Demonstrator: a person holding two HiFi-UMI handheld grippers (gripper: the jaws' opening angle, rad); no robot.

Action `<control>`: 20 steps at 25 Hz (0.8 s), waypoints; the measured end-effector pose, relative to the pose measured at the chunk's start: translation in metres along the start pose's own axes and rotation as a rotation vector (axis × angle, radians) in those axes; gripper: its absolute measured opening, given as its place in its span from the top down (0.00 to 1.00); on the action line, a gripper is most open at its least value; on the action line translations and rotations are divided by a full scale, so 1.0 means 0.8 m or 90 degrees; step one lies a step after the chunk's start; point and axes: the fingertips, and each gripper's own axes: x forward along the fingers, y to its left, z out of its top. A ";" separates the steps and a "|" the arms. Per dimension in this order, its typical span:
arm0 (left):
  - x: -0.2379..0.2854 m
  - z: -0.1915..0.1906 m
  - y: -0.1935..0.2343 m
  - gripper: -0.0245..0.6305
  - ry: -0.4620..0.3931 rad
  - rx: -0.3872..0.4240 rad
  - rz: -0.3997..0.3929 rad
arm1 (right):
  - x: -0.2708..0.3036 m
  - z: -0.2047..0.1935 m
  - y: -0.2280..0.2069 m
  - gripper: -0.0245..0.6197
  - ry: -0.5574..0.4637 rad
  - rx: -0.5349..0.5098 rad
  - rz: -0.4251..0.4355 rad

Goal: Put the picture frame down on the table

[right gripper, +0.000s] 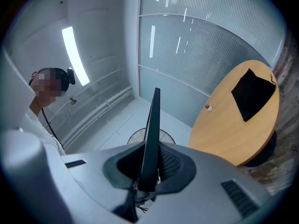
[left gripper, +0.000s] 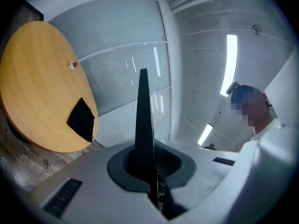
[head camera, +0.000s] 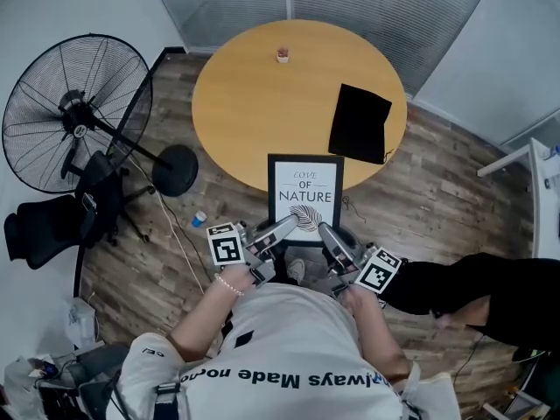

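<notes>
A black picture frame (head camera: 304, 192) with a white print reading "LOVE OF NATURE" is held in the air over the near edge of the round wooden table (head camera: 254, 103). My left gripper (head camera: 282, 227) is shut on its lower left edge and my right gripper (head camera: 325, 233) is shut on its lower right edge. In the left gripper view the picture frame (left gripper: 143, 125) shows edge-on as a thin dark blade rising from between the jaws. The right gripper view shows the picture frame (right gripper: 152, 134) the same way, with the table (right gripper: 229, 120) off to the right.
A black cloth pouch (head camera: 360, 122) lies on the table's right side and a small pot (head camera: 282, 55) stands near its far edge. A standing fan (head camera: 74, 112) and a black chair (head camera: 52, 226) are at the left. A white desk edge (head camera: 535, 191) is at the right.
</notes>
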 end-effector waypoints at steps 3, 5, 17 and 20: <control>0.000 0.000 0.002 0.91 -0.001 0.004 -0.005 | 0.000 -0.001 -0.002 0.86 -0.002 -0.004 0.000; 0.000 -0.001 0.003 0.91 -0.003 0.006 -0.006 | -0.001 -0.003 -0.004 0.86 -0.002 -0.007 0.001; 0.011 0.036 0.020 0.91 -0.004 0.016 -0.007 | 0.032 0.021 -0.019 0.86 -0.003 -0.017 0.002; 0.048 0.152 0.096 0.91 -0.009 -0.026 0.006 | 0.138 0.089 -0.087 0.85 0.016 0.006 -0.031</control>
